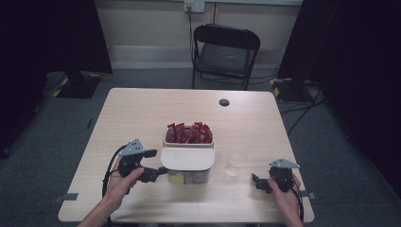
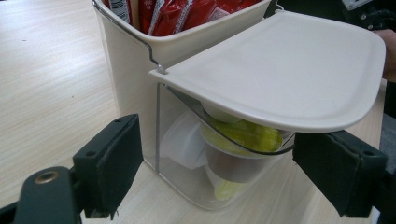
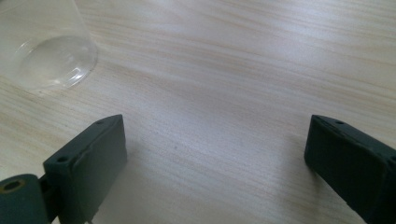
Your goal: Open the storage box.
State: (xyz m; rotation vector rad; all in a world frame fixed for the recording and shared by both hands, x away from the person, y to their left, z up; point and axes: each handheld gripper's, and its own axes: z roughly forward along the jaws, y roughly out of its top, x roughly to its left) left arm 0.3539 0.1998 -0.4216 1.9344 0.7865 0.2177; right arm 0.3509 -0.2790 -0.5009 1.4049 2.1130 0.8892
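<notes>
**Left tongs line up on the lidded front of the box**

At the middle of the surface (image 1: 142,109) stands a cream box (image 1: 187,158) with two parts: the far half, toward 12 o'clock, is open-topped so its red packets (image 1: 189,134) stand upright within easy reach. The near half, toward 6 o'clock, has a clear front under a cream lid (image 2: 285,70), which in the left gripper view sits tilted and slightly raised, so the small pods (image 2: 236,154) under it show.

The left tongs (image 1: 153,165) wait at the box's 9 o'clock, spread wide and holding nothing, level with the clear front just under the lid's edge, probably to lift the lid or steady the box.

A clear cup (image 1: 236,162) stands empty just beside the box at 3 o'clock, likely ready to receive something. The right tongs (image 1: 259,182), also spread and empty, rest near it at 4 o'clock.
</notes>
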